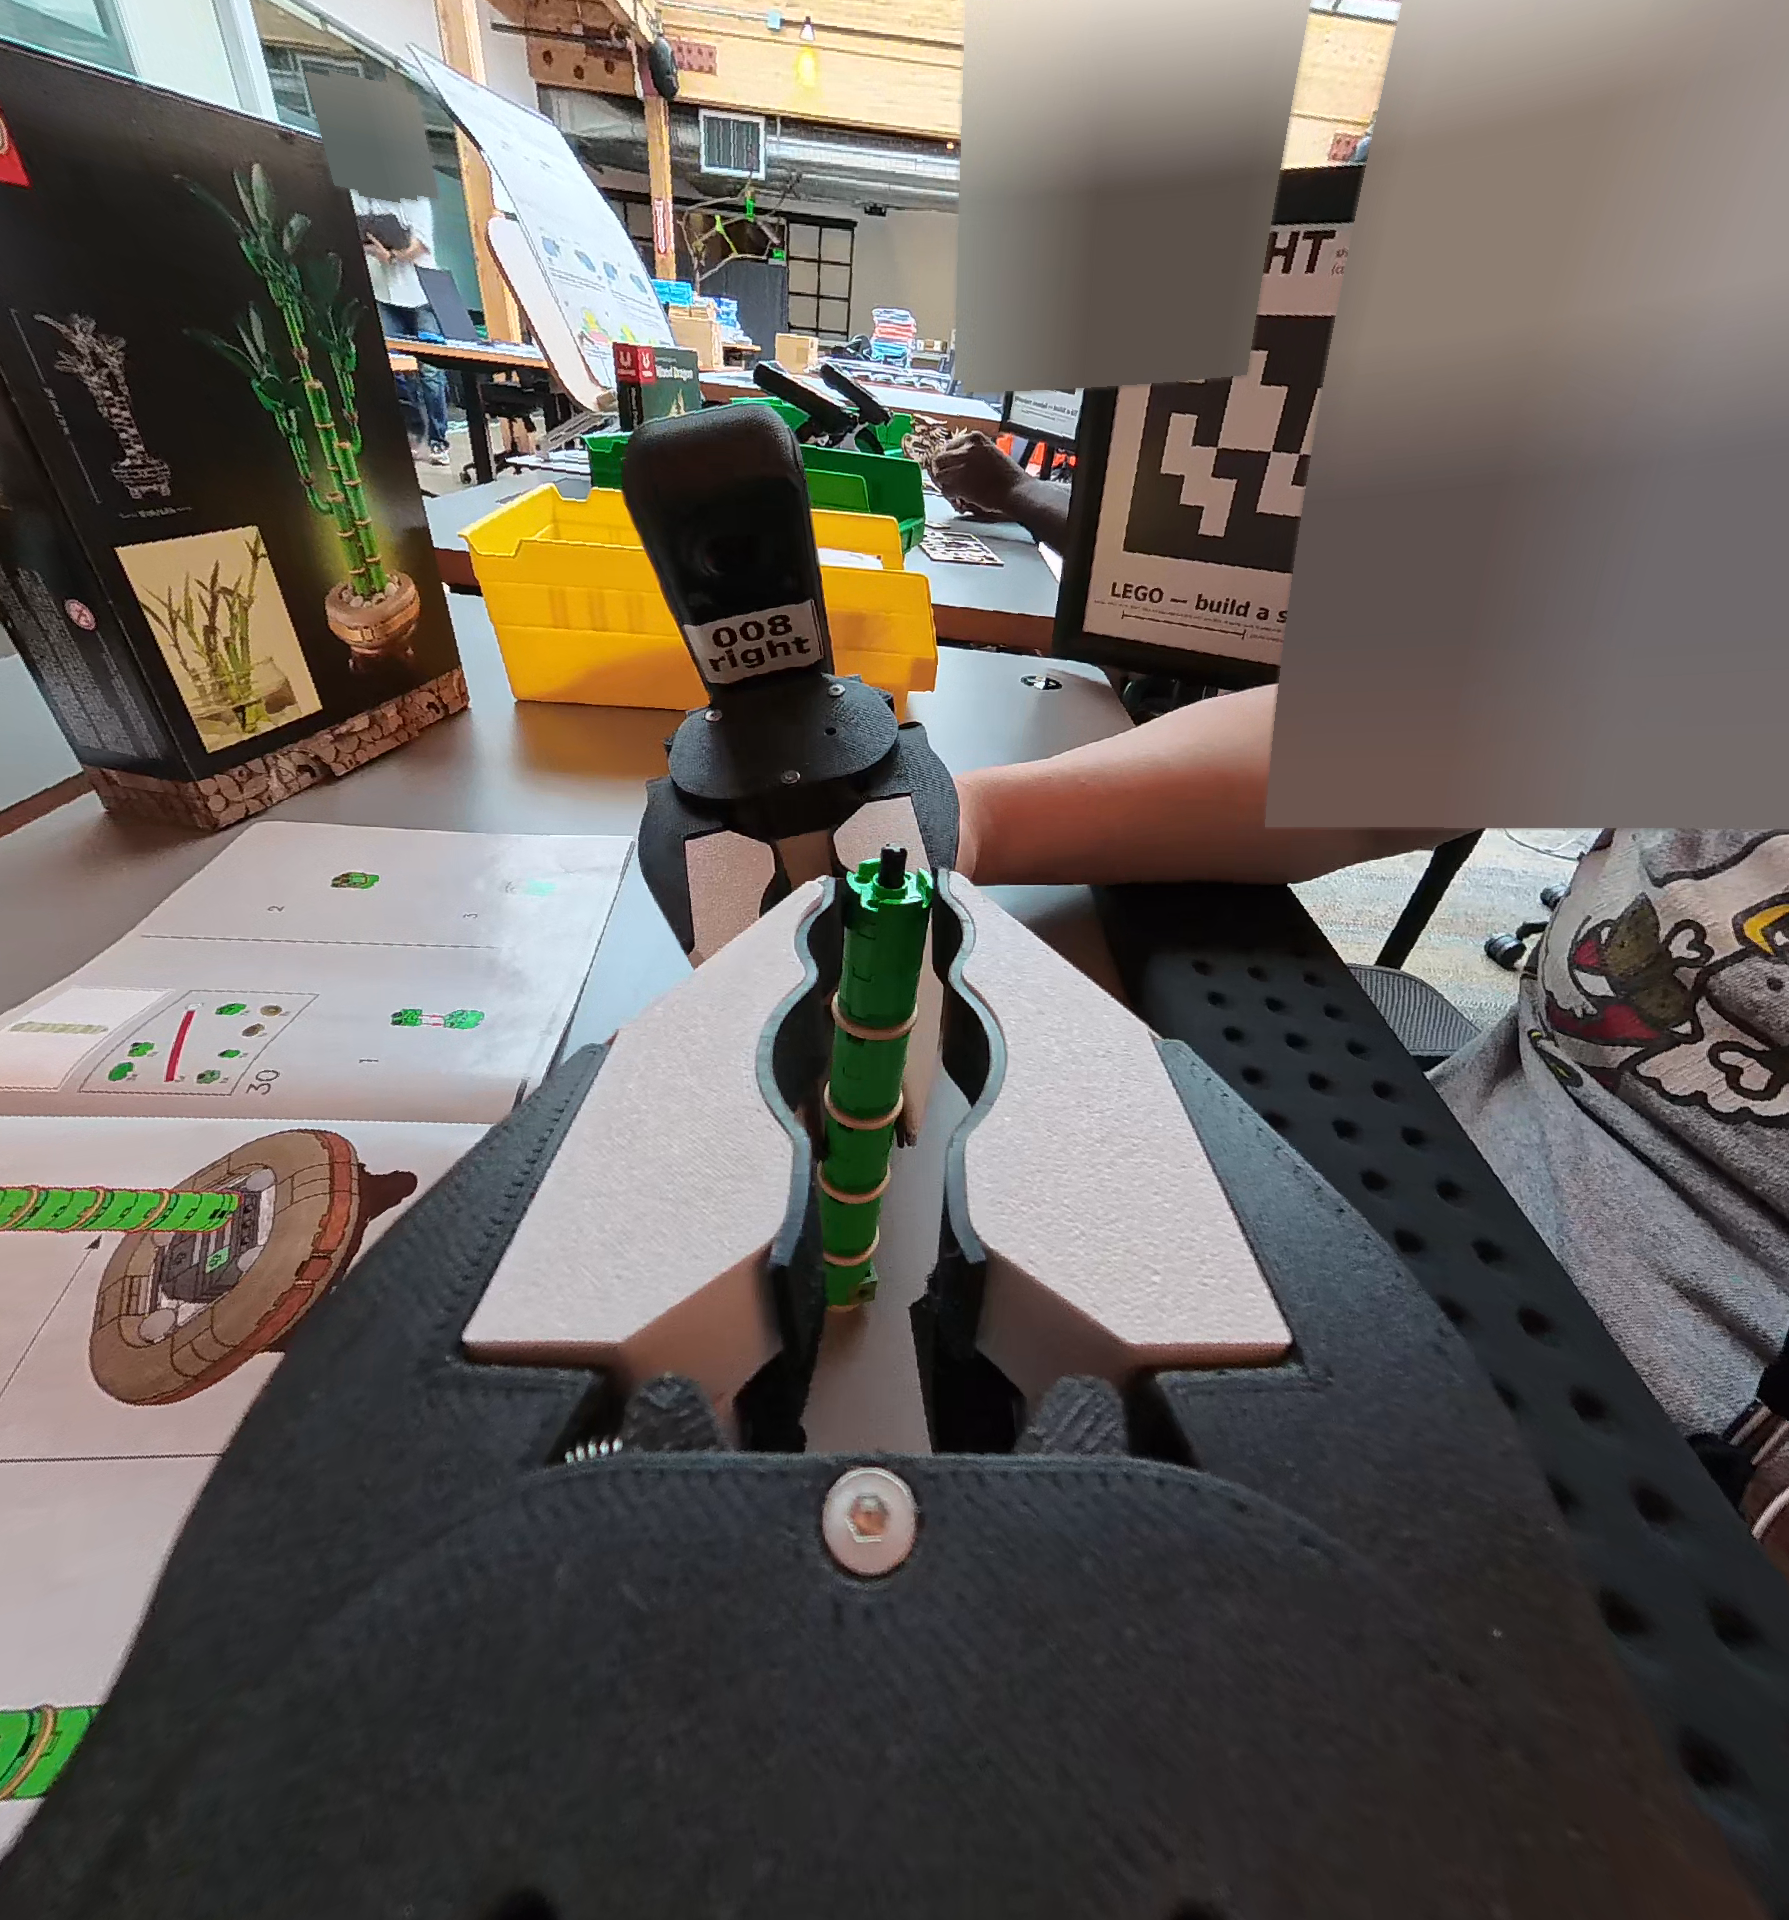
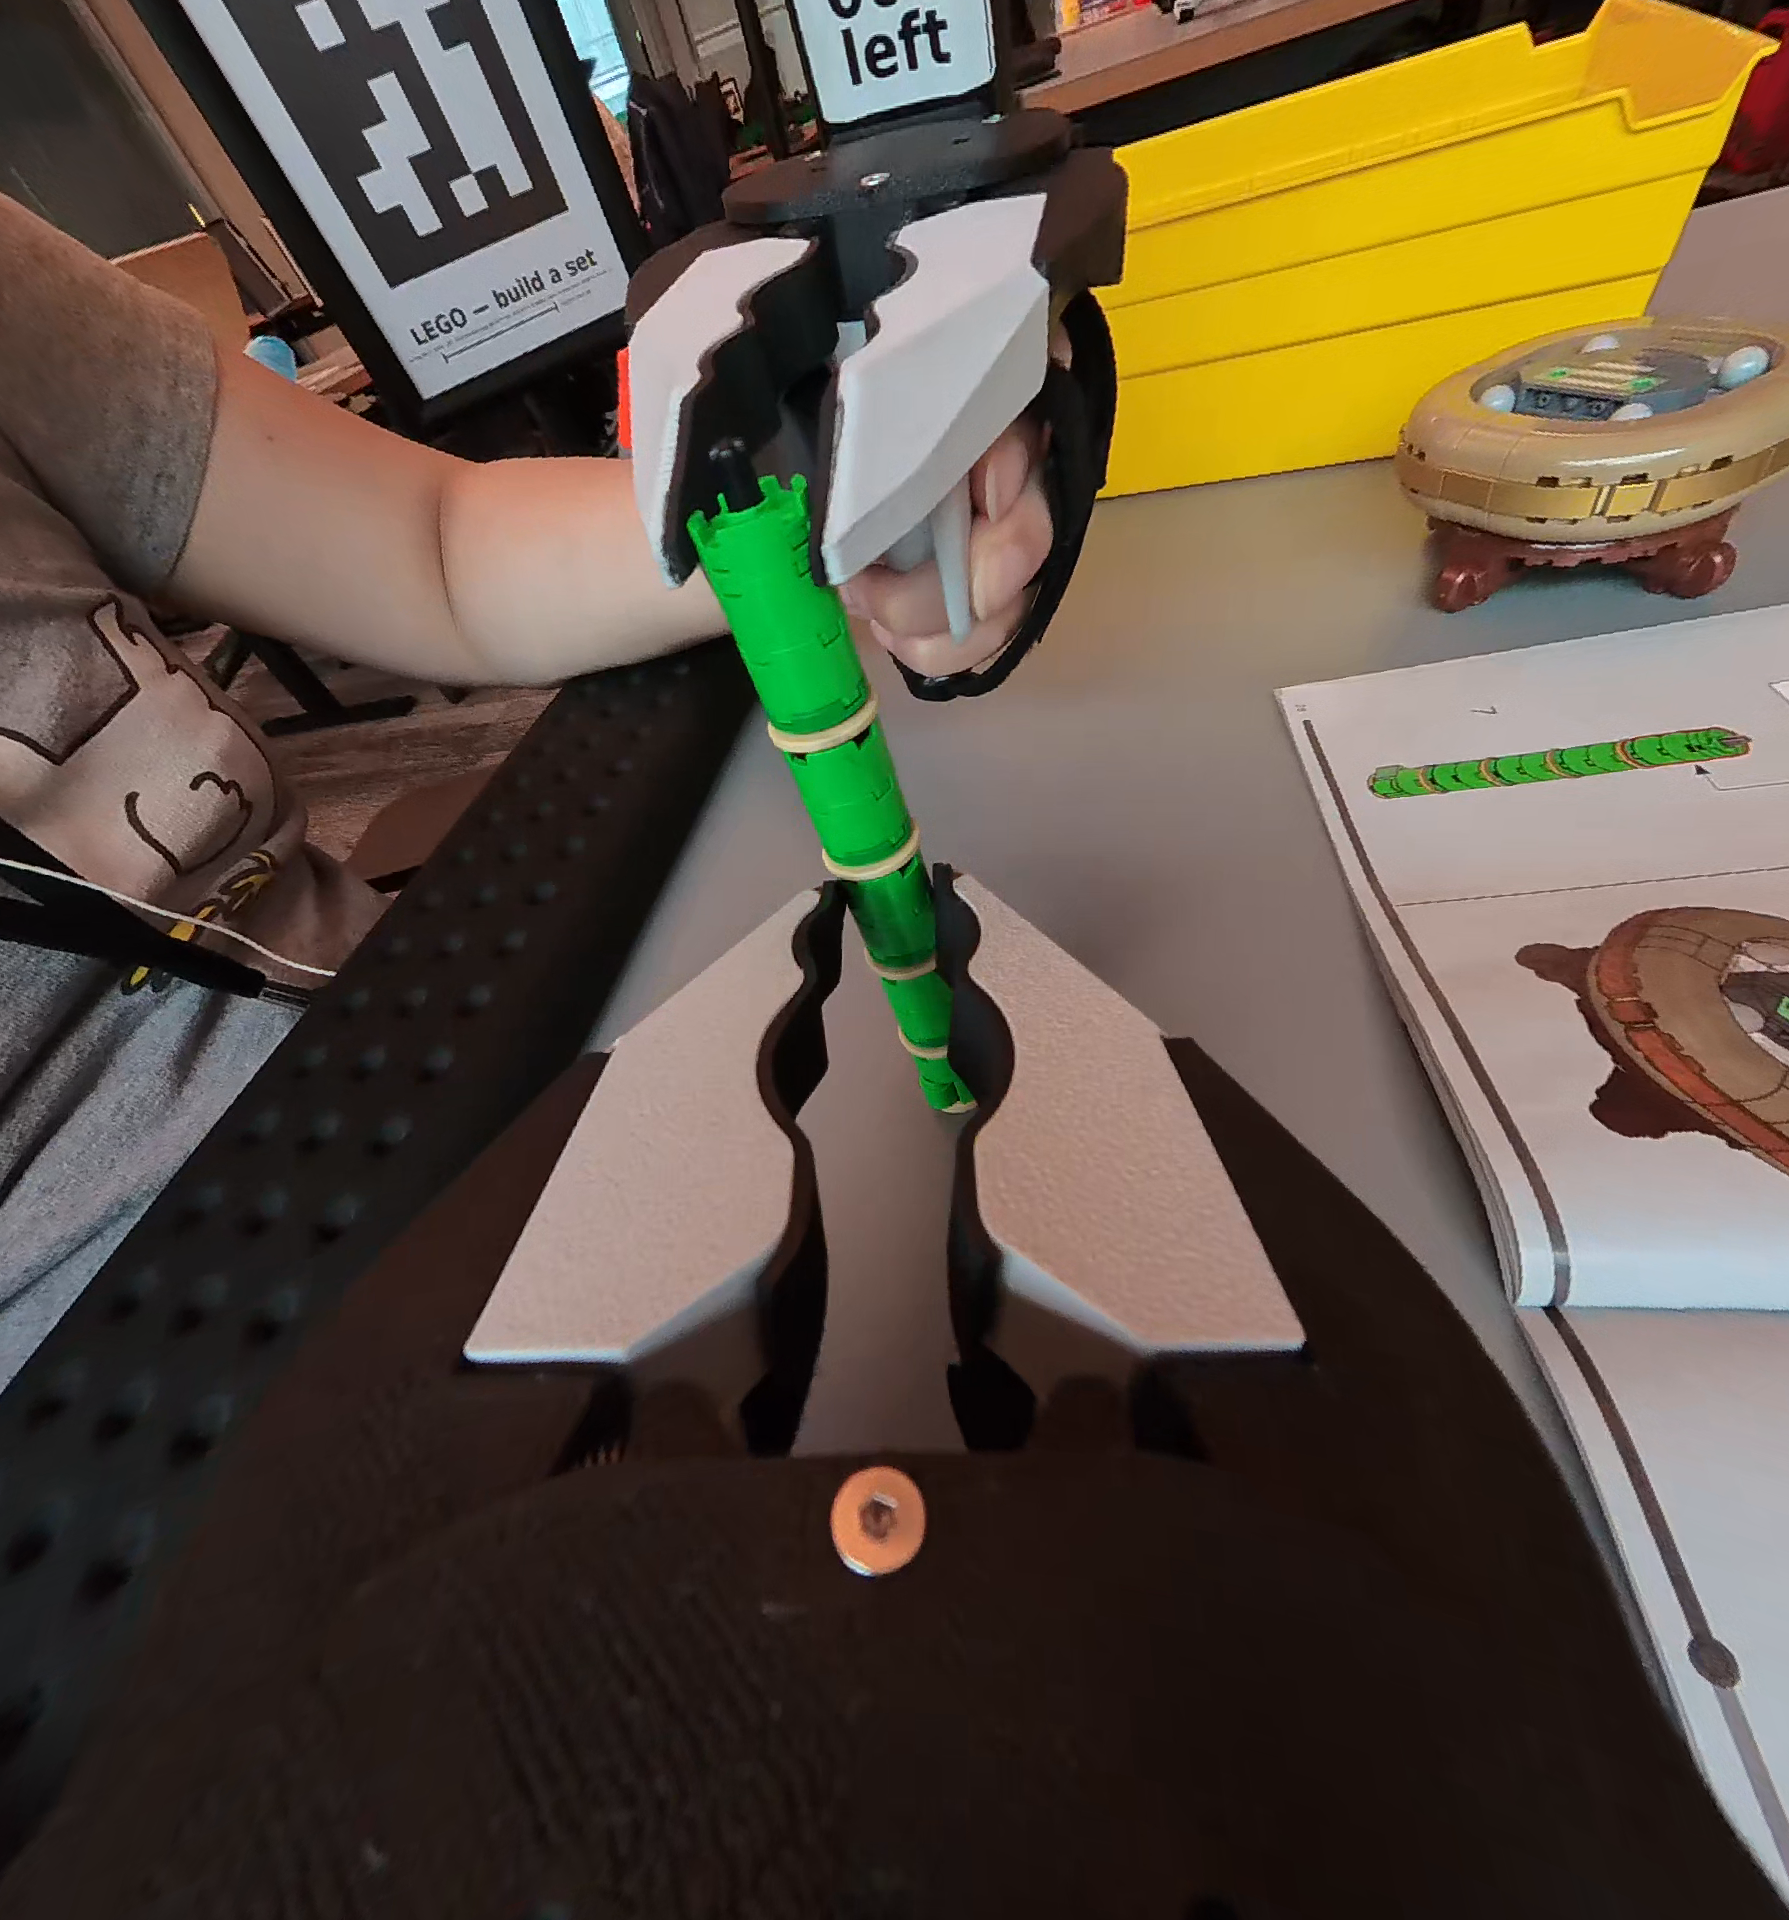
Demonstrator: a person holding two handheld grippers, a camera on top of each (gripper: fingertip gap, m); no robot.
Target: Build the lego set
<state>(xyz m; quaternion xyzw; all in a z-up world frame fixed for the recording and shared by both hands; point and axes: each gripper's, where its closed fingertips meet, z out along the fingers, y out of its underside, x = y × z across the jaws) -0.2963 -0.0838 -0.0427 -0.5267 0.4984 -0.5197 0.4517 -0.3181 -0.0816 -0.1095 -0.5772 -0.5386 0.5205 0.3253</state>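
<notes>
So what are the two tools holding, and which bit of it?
Both hold the green bamboo stalk. The left tool is shut on the end with the black pin; the right tool is shut near its other end.

one green stalk (image 2: 836, 748), two hand-held grippers (image 1: 874, 904) (image 2: 885, 894)

An open shared workshop: long worktables (image 1: 495, 358) with parts bins (image 1: 599, 582), exposed timber beams (image 1: 661, 135), ductwork overhead, people building at neighbouring tables.
</notes>
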